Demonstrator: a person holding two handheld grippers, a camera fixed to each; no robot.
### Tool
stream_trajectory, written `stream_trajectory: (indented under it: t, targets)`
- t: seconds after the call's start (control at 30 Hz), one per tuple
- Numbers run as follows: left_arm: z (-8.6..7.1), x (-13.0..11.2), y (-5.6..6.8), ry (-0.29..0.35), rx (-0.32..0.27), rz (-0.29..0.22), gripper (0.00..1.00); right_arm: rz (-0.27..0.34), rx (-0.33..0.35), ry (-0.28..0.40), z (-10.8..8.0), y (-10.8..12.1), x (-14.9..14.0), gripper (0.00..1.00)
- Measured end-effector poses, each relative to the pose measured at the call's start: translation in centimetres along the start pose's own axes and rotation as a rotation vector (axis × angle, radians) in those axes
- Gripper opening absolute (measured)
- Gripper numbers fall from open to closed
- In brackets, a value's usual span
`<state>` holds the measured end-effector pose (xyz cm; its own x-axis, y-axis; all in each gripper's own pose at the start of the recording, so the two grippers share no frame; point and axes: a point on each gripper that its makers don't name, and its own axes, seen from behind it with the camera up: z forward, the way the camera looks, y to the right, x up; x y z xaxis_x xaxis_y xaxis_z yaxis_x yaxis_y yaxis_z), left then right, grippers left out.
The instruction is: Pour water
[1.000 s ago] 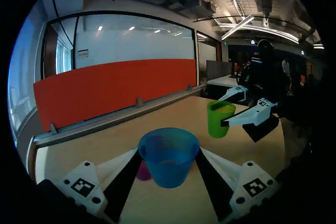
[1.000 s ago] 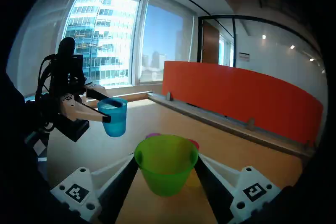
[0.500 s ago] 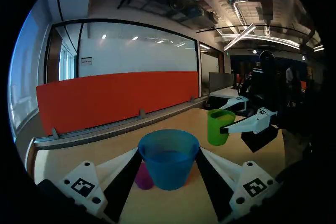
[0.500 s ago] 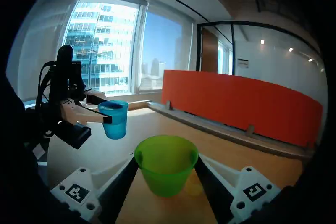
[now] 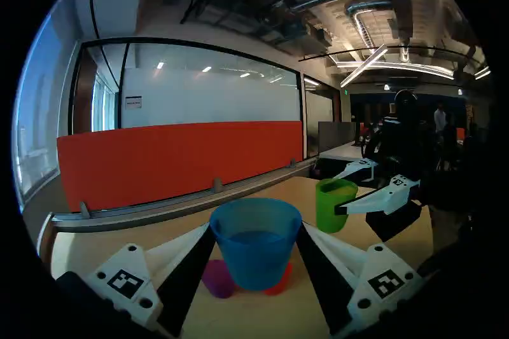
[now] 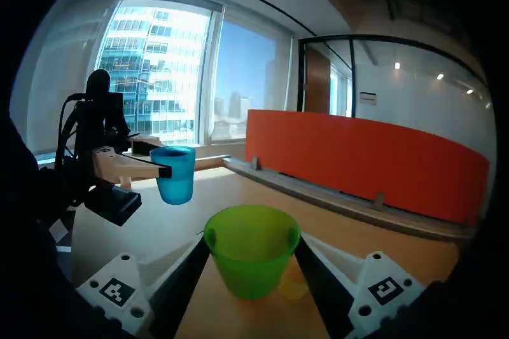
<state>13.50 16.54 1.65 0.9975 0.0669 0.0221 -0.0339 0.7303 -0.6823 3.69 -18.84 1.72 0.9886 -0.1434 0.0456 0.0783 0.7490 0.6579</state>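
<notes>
My left gripper (image 5: pixel 256 243) is shut on a translucent blue cup (image 5: pixel 255 249) with water in its lower half, held upright above the wooden table (image 5: pixel 191 224). In the right gripper view the same blue cup (image 6: pixel 173 173) hangs at the left, held by the left gripper (image 6: pixel 162 168). My right gripper (image 6: pixel 252 257) is shut on a green cup (image 6: pixel 251 257), upright over the table (image 6: pixel 331 218). In the left gripper view the green cup (image 5: pixel 333 204) sits at the right, in the right gripper (image 5: pixel 340 199).
A purple cup (image 5: pixel 218 278) and a red cup (image 5: pixel 282 278) stand on the table below the blue cup. An orange divider panel (image 5: pixel 178 158) runs along the table's far edge. Large windows (image 6: pixel 159 78) lie behind the left gripper.
Both grippers have risen with their cups. The blue cup has levelled and sits higher in the right gripper view; the purple and red cups now show lower beneath it.
</notes>
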Motion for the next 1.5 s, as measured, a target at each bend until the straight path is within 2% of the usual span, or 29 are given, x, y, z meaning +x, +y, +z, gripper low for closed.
stream_trajectory:
  t: [0.2,0.6,0.77,1.2,1.5]
  targets:
    - [0.1,0.4,-0.1,0.004,0.004,0.029,0.86,-0.002,0.009,0.014,0.1,-0.2,0.4,0.91]
    - [0.2,2.1,-0.2,0.015,0.029,0.133,0.86,0.003,0.044,0.036,0.4,-1.4,1.1,0.91]
    - [0.5,3.0,0.1,0.023,0.038,0.179,0.86,0.004,0.060,0.039,0.5,-2.0,1.1,0.91]
    - [1.0,5.7,1.2,0.045,0.048,0.339,0.86,0.006,0.116,0.042,1.4,-4.1,1.0,0.91]
    - [1.2,7.1,1.1,0.047,0.058,0.424,0.86,0.008,0.149,0.049,2.1,-5.3,1.1,0.91]
